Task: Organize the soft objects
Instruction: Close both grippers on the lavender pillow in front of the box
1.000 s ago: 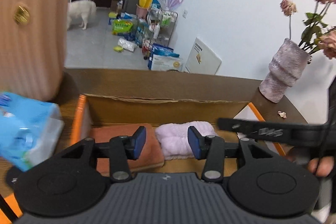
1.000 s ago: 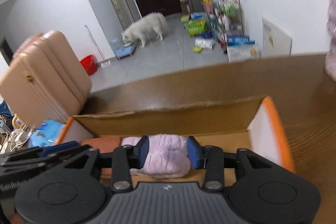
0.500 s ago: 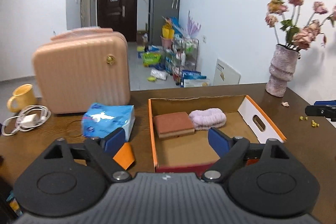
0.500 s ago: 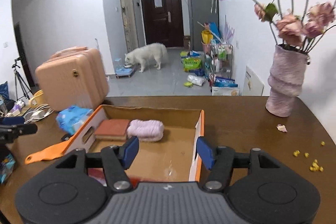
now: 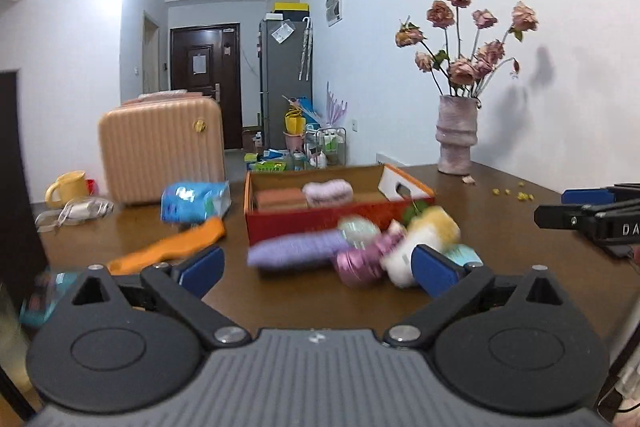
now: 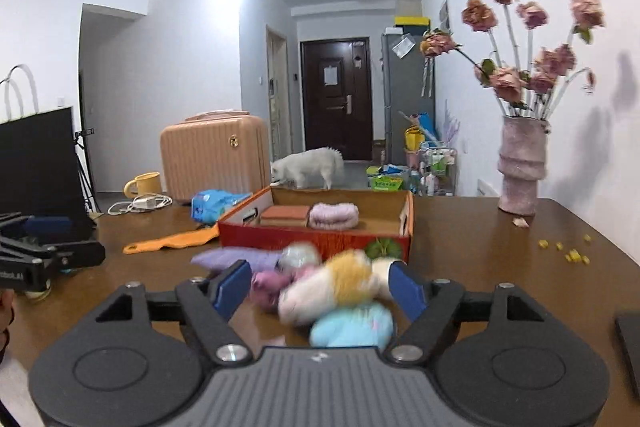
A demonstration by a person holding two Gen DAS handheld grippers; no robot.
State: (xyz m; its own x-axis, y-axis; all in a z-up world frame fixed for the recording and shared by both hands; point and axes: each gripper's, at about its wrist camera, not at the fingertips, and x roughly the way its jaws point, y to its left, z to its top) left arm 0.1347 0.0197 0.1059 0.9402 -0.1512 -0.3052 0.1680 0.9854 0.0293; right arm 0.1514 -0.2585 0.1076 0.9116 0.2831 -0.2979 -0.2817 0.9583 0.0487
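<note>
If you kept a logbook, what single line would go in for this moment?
left gripper: opening, empty | right gripper: opening, nothing gripped | box: holds rust pad, pink roll | soft pile: on table, outside box

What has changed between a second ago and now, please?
Both tongs, left and right, drew back from the cardboard box to the near side of the table, their jaws opening with nothing gripped. The pile of soft toys now lies before them. The pink towel and brown pad stayed in the box, as did the suitcase and vase.
</note>
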